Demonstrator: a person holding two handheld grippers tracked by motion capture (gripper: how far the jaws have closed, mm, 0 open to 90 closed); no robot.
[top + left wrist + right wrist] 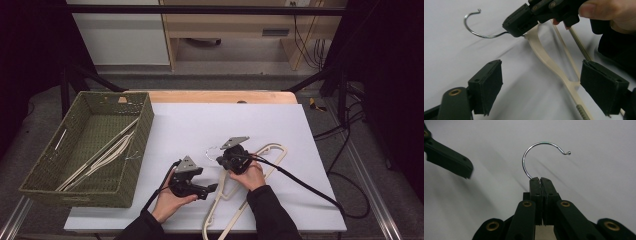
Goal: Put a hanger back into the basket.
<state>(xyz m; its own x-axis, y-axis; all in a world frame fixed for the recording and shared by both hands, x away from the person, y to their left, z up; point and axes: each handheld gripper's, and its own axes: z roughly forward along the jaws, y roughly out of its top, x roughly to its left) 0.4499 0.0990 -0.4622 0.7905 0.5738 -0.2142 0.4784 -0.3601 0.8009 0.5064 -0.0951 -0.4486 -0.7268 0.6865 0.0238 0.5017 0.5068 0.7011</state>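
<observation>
One hanger (265,165) in right tongs (540,180)

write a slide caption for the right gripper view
Right claw shut on the neck of a cream hanger's metal hook above the white table.

A white sheet (200,130) covers the table (220,96), whose pale wood edge shows along the far side. The floor (45,110) around it is grey. Black frame bars (210,9) cross the top and slant down at both sides. Behind the table stands a white cabinet (120,32) and, next to it, a light wooden desk (235,30) with open space beneath. Black cables (312,47) hang by the desk's right leg, and more cables (345,130) lie on the floor at the right. The far left and right edges are dark; the tabletop is evenly lit.
</observation>
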